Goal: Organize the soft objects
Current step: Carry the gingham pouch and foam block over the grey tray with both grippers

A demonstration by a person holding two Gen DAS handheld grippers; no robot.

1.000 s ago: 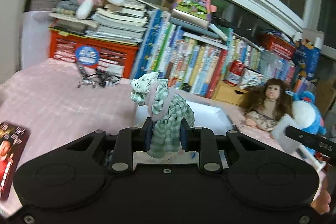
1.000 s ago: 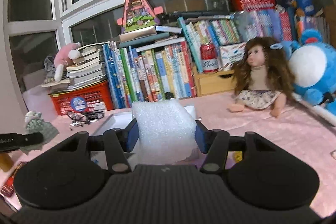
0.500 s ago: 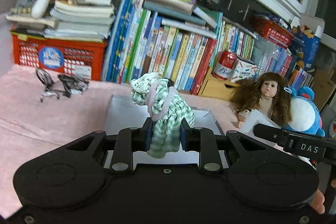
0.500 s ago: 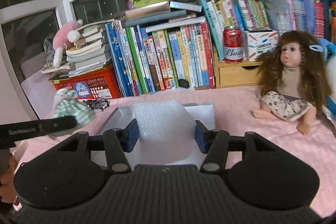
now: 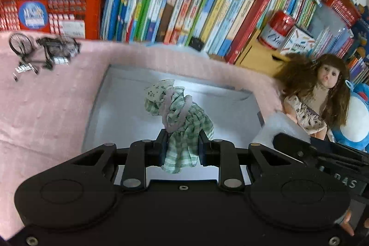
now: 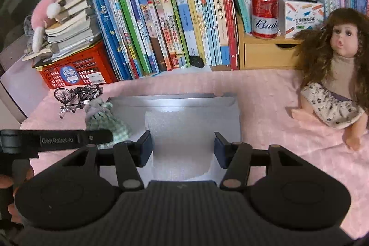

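Pink cloth point(image 6: 265, 93) covers the surface that carries the items. A shallow grey tray point(image 5: 115, 107) lies on it near the back edge, in front of a row of upright books point(image 6: 175, 29). The left tongs point(image 5: 181, 149) are closed tight on a green checked cloth bundle point(image 5: 182, 121), tied with a pale pink cord; the bundle is held above the tray floor, its lower end pinched between the pads. The right tongs point(image 6: 183, 148) stand partly open and grip a white foam block point(image 6: 182, 142) between the two pads; the block is also held over the tray, toward the tray's right side as the left wrist view shows it. In the right wrist view the cloth bundle appears at the tray's left edge, behind the arm of the left tongs. A model bicycle point(image 6: 76, 96) stands on the cloth to the left of the tray, in front of a red crate point(image 6: 76, 70). A doll point(image 6: 341, 75) with brown hair sits toward the right edge, near a red can point(image 6: 265, 15) on a small wooden drawer unit point(image 6: 267, 54).
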